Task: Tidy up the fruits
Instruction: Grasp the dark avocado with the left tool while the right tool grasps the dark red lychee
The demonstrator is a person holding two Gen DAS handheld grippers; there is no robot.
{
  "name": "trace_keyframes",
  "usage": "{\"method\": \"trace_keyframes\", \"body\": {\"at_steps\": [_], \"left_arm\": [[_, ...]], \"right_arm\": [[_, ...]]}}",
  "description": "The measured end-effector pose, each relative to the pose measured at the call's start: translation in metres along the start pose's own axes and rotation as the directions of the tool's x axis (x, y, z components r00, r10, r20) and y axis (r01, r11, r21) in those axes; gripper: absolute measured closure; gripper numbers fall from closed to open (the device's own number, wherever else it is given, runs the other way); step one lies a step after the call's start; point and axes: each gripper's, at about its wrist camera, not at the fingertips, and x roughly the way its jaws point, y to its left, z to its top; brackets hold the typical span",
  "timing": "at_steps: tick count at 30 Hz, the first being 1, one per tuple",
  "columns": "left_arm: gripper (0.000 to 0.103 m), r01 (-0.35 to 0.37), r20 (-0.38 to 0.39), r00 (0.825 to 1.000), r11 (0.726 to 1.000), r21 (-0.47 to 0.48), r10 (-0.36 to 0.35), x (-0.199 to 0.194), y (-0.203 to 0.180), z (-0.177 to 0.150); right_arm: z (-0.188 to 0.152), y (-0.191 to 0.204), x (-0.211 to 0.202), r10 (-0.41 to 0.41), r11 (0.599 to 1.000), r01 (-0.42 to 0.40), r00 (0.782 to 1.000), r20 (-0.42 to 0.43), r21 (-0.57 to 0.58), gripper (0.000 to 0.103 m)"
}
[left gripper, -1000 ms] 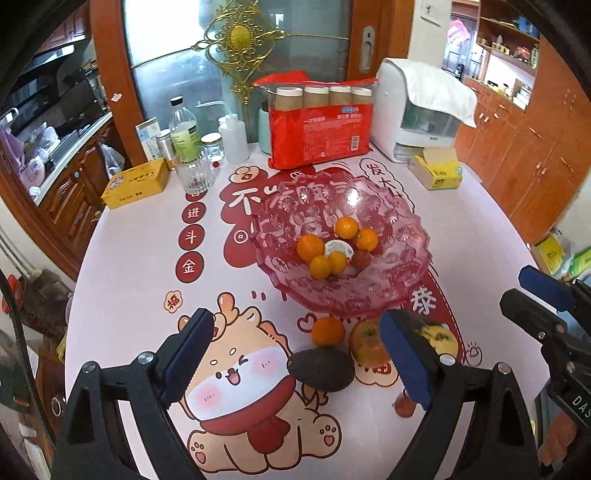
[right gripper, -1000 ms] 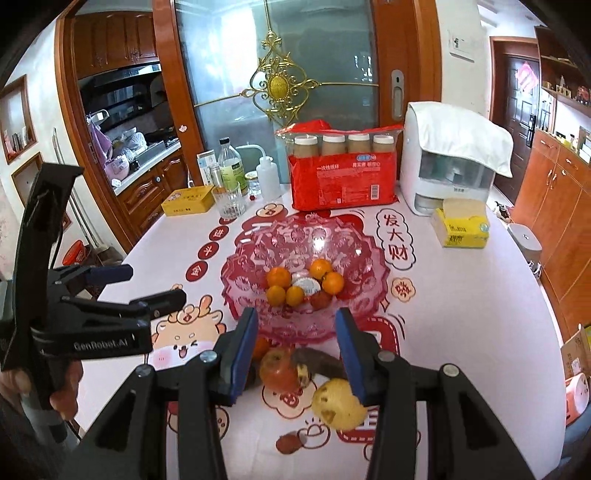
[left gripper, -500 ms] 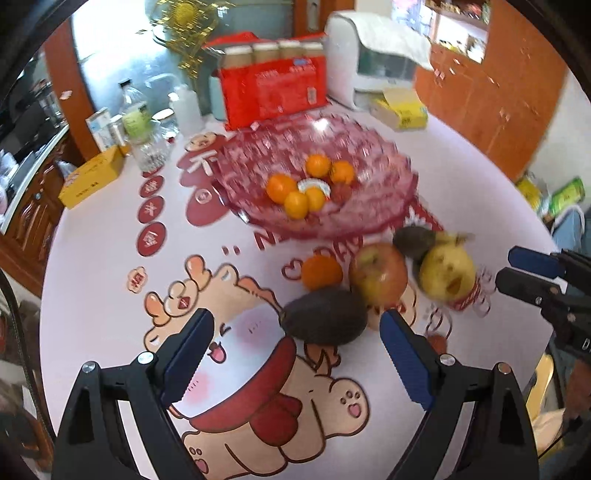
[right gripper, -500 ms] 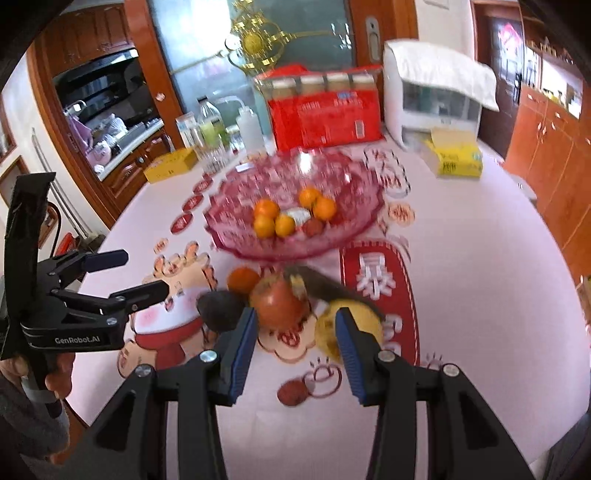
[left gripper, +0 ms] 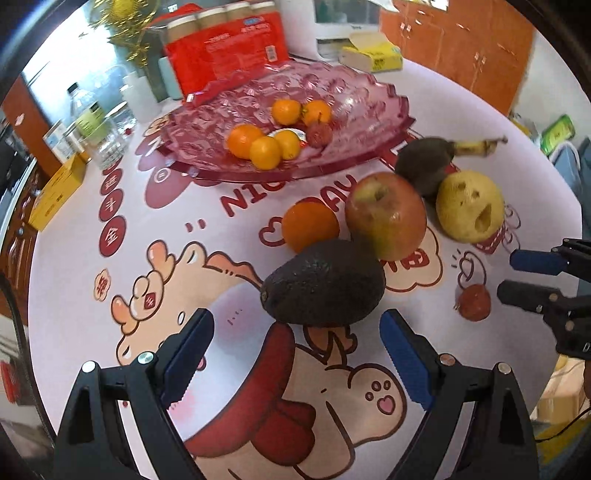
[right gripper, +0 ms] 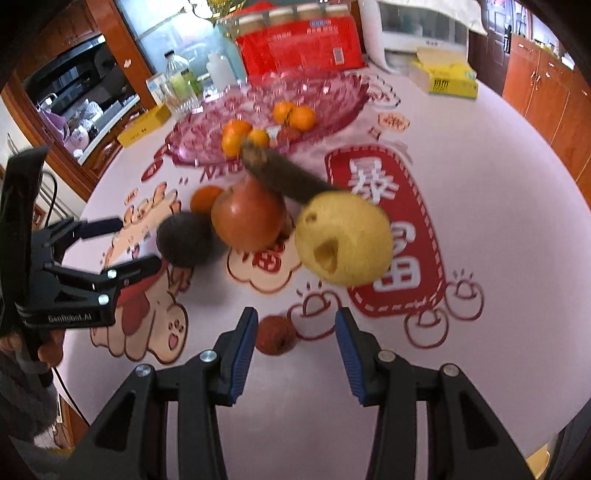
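A pink glass bowl (left gripper: 354,99) holds several small oranges and a small red fruit. In front of it on the table lie a dark avocado (left gripper: 325,282), an orange (left gripper: 310,225), a red apple (left gripper: 386,216), a yellow pear (left gripper: 469,208), a blackened banana (left gripper: 424,162) and a small red fruit (left gripper: 474,301). My left gripper (left gripper: 297,354) is open, just short of the avocado. My right gripper (right gripper: 295,347) is open, low over the table, with the small red fruit (right gripper: 275,334) just ahead by its left finger. The pear (right gripper: 343,238) and apple (right gripper: 249,216) lie beyond it.
A red package of cups (left gripper: 227,42), bottles and a glass (left gripper: 107,144), a yellow box (left gripper: 55,192), a tissue box (left gripper: 371,55) and a white appliance (right gripper: 417,27) stand behind the bowl. The round table's edge curves close on the right.
Both grippers have moved down and forward toward the loose fruit. The avocado now sits just ahead of the left fingers, the small red fruit just ahead of the right ones.
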Motion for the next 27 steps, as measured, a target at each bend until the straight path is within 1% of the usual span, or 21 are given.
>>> {"method": "trace_keyframes", "body": {"at_steps": [6,10,15,19,21,23,24,26,27], "left_arm": [[0.012,-0.008,-0.038,0.999,0.998,0.067,0.010,0.022,-0.003,0.005],[0.012,0.021,-0.046,0.999,0.997,0.071,-0.017,0.028,-0.004,0.008],[0.012,0.019,-0.057,0.998,0.997,0.079,-0.014,0.038,-0.009,0.015],[0.012,0.021,-0.061,0.998,0.997,0.072,-0.016,0.044,-0.010,0.021],[0.012,0.018,-0.068,0.998,0.998,0.063,-0.014,0.047,-0.009,0.023],[0.012,0.019,-0.084,0.996,0.999,0.043,-0.016,0.051,-0.007,0.023],[0.013,0.017,-0.091,0.996,0.999,0.031,-0.014,0.053,-0.007,0.023],[0.017,0.026,-0.101,0.995,1.000,0.009,-0.025,0.055,-0.006,0.021],[0.022,0.040,-0.107,0.993,0.999,-0.008,-0.041,0.056,-0.005,0.020]], "right_arm": [[-0.009,0.008,0.021,0.029,0.999,-0.030,0.998,-0.057,-0.014,0.059],[-0.010,0.016,0.026,0.038,0.999,-0.040,0.997,-0.067,-0.032,0.059],[-0.010,0.019,0.032,0.037,0.998,-0.041,0.996,-0.081,-0.048,0.059],[-0.008,0.018,0.034,0.032,0.998,-0.036,0.996,-0.082,-0.049,0.060],[-0.007,0.018,0.035,0.027,0.998,-0.031,0.997,-0.078,-0.057,0.063],[-0.007,0.018,0.035,0.022,0.998,-0.027,0.997,-0.077,-0.063,0.070],[-0.006,0.017,0.036,0.025,0.998,-0.030,0.997,-0.078,-0.063,0.070],[-0.005,0.016,0.037,0.029,0.997,-0.034,0.996,-0.080,-0.065,0.071],[-0.005,0.016,0.037,0.029,0.997,-0.035,0.996,-0.081,-0.067,0.071]]}}
